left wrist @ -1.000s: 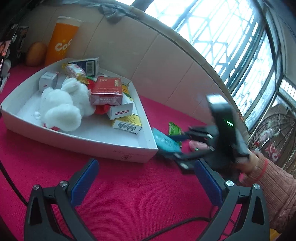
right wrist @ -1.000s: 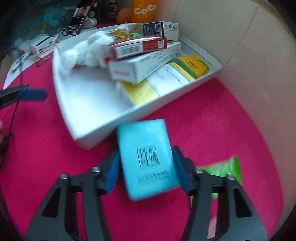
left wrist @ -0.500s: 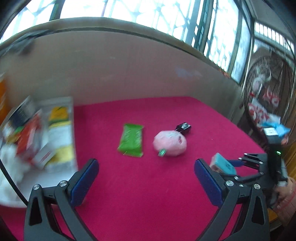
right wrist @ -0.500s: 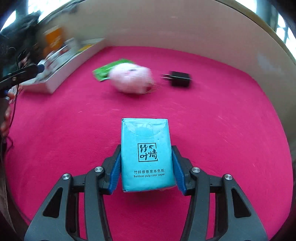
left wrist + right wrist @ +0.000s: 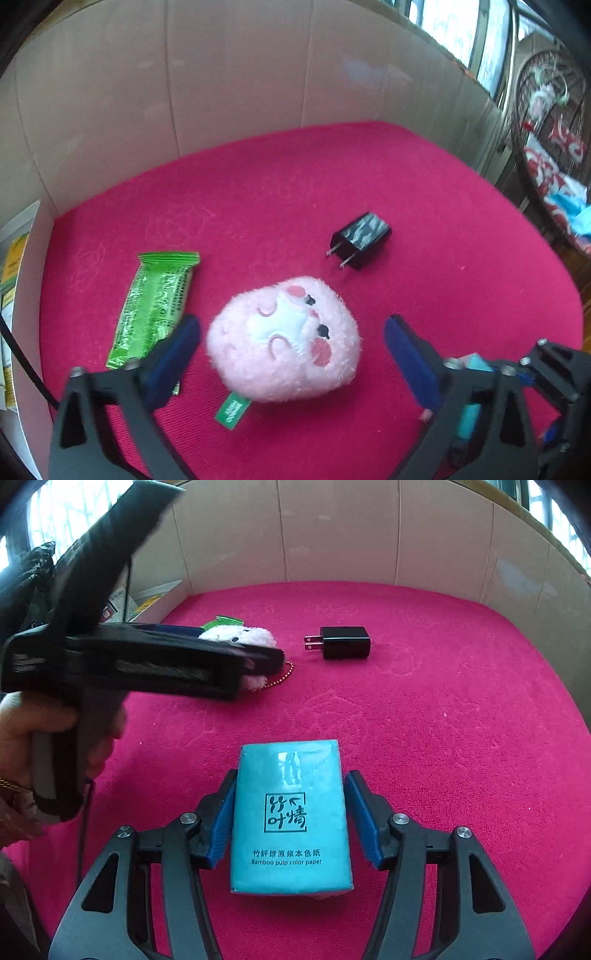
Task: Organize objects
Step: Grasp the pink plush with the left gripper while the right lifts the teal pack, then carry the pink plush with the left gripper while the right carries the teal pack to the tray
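A pink plush toy [image 5: 284,341] lies on the red cloth between the open jaws of my left gripper [image 5: 291,354]; neither pad touches it. It also shows in the right wrist view [image 5: 240,635], partly hidden by the left gripper. A green snack packet [image 5: 153,306] lies to its left and a black plug adapter [image 5: 364,240] behind it. My right gripper [image 5: 290,819] holds a teal tissue pack [image 5: 290,816] low over the cloth; its right pad stands slightly off the pack. The adapter also shows in the right wrist view [image 5: 343,642].
A white tray [image 5: 22,332] with boxes stands at the left edge. A beige cardboard wall [image 5: 236,81] runs behind the red cloth [image 5: 443,206]. The cloth's right edge drops off toward a wicker chair [image 5: 546,140].
My left gripper swung from the tray to the plush toy and closed in around it. My right gripper carried the tissue pack away from the tray and lowered it toward the cloth.
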A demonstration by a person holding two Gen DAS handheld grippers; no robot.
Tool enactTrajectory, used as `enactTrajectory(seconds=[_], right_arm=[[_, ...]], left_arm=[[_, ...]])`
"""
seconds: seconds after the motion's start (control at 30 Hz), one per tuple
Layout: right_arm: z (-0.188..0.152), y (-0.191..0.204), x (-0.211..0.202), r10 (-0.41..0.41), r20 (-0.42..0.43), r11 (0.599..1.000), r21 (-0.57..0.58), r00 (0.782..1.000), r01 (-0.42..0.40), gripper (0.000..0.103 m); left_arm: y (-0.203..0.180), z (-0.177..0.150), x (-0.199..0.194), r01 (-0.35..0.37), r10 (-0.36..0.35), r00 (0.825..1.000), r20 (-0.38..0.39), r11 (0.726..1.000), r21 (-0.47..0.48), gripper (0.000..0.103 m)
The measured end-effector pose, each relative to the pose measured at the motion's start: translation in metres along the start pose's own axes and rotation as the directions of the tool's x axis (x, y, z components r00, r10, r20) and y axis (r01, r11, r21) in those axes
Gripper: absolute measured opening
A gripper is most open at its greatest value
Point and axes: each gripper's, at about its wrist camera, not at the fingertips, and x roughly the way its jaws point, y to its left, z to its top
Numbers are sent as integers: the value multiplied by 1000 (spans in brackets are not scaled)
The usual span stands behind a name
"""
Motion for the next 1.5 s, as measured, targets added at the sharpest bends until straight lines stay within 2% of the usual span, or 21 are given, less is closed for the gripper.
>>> enactTrajectory(seconds=[0.03,0.07,0.1,0.17,0.3,0.53,0.73,0.87,0.97,1.07,1.27,1.5], right_arm=[[0,1,0,-2,0,1000,-2,1000,2,58],[0,2,0,-8,-2,1000,-6,1000,8,57],[0,4,0,-16,-3,1000,-11,1000,16,52],[-1,8,0,-44,-3,999,-26,999,43,51],[-3,18,0,-79,-4,995,-69,997,78,50],[-5,14,-2,-75,-3,996,-57,997,74,50],[-5,7,-6,-101,8,995,-17,995,102,50],[-3,-1,-17,-137,80,990,32,987,135,50],[-4,-2,-32,-169,163,985,69,972,160,50],[-4,4,-45,-206,240,978,86,949,191,50],[-4,12,-62,-313,344,949,158,885,274,50],[4,32,-59,-326,373,945,159,869,286,50]], left_arm=[[-4,-1,1,-17,17,1000,-5,1000,18,70],[-7,-4,3,-53,54,998,-12,998,44,68],[-9,-6,2,-59,60,998,-1,997,57,67],[-13,-8,1,-74,73,997,17,993,89,63],[-15,-14,-13,-81,75,995,72,993,90,61],[-5,-35,-47,-93,86,982,170,995,34,61],[17,-64,-91,-120,125,947,295,992,-34,61],[27,-79,-110,-135,153,920,360,988,-75,61],[37,-92,-127,-143,175,899,401,984,-108,61],[42,-102,-137,-150,185,887,423,982,-115,61],[47,-119,-158,-206,235,846,479,972,-113,61],[60,-130,-171,-225,264,827,496,965,-139,62]])
